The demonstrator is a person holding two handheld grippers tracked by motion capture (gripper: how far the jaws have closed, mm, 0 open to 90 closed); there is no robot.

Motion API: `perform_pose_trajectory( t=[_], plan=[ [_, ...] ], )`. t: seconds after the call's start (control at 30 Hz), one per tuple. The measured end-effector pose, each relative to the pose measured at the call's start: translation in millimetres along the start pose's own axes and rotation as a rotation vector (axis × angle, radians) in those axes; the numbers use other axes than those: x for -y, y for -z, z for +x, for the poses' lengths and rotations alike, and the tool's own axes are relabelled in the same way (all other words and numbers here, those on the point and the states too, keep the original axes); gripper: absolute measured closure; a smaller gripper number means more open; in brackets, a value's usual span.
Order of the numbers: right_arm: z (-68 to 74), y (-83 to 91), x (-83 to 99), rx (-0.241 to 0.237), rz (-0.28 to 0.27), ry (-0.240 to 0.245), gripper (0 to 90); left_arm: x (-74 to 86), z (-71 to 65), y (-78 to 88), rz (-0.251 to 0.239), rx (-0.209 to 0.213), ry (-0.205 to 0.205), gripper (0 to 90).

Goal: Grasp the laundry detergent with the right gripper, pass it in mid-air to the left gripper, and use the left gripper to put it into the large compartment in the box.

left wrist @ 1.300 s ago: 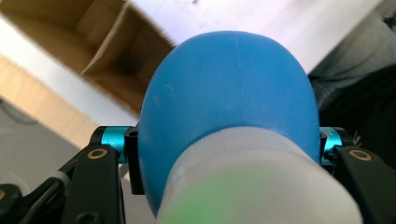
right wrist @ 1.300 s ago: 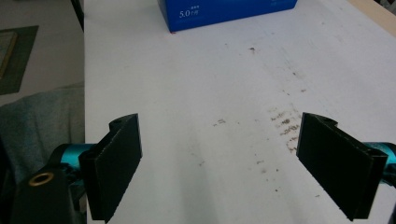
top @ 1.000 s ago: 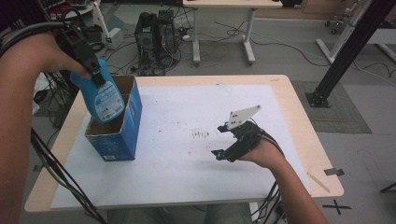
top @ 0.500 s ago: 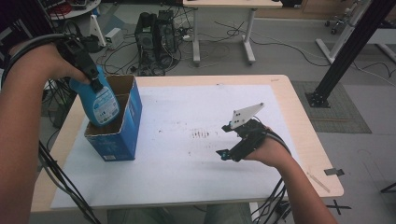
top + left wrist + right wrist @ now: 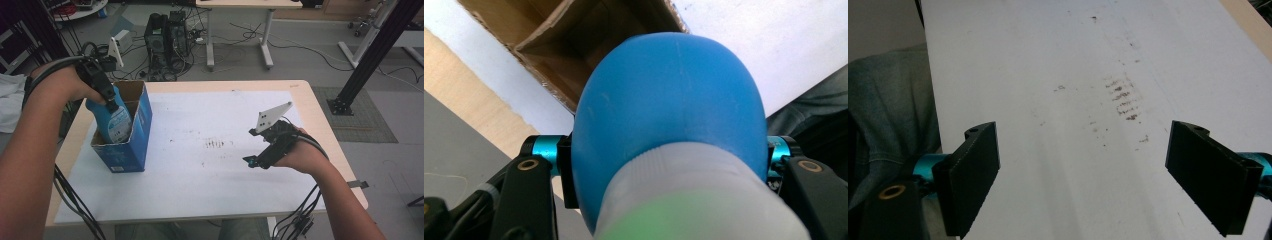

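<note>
Grey floor (image 5: 310, 65) littered with cables, a computer tower (image 5: 167, 37) behind the worktop (image 5: 320, 125) (light wood), plus a white desk (image 5: 240, 20) further back.

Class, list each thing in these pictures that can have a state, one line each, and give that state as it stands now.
blue bottle: gripped, tilted, lower part inside the box.
cardboard box: open at the top, upright on the table.
left gripper: shut on the blue bottle.
right gripper: open, nothing between its jaws, above the white sheet.
white sheet: flat on the table, stained near the middle.
</note>
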State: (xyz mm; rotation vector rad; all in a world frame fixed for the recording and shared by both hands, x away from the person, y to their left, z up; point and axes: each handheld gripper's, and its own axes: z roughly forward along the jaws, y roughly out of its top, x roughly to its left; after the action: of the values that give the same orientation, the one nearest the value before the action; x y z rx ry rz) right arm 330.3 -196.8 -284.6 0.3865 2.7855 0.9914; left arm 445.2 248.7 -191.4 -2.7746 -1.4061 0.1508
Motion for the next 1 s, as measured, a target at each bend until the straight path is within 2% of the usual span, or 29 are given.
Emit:
perform_pose_trajectory(
  t=[0.17,0.37,0.5,0.53,0.77,0.8,0.87,1.0],
  plan=[
    [-2.0,8.9,-2.8,0.018,0.016,0.016,13.3,-0.2,-0.3,-16.7,-0.008,-0.001,0.009,39.2],
    [-3.1,15.9,-1.7,0.025,0.033,0.018,13.3,-4.1,1.7,-34.3,0.031,0.001,-0.035,39.2],
    [-3.7,19.5,-0.5,0.032,0.051,0.014,13.3,-7.6,1.2,-49.2,0.038,0.006,-0.036,39.2],
    [-4.0,20.3,-0.3,0.030,0.055,0.015,13.3,-9.1,2.0,-53.5,0.048,0.005,-0.048,39.2],
    [-7.0,26.4,0.6,0.041,0.075,0.019,13.3,-12.9,2.6,-68.8,0.040,-0.001,-0.056,39.2],
    [-6.9,27.0,1.2,0.040,0.076,0.013,13.3,-13.2,3.6,-70.0,0.042,-0.004,-0.069,39.2],
    [-7.2,26.8,2.0,0.043,0.073,0.010,13.2,-13.2,3.3,-76.1,0.031,-0.002,-0.051,39.1],
    [-7.4,25.1,3.1,0.039,0.083,0.006,13.3,-14.0,5.8,-83.8,0.041,-0.010,-0.081,39.1]
  ],
)
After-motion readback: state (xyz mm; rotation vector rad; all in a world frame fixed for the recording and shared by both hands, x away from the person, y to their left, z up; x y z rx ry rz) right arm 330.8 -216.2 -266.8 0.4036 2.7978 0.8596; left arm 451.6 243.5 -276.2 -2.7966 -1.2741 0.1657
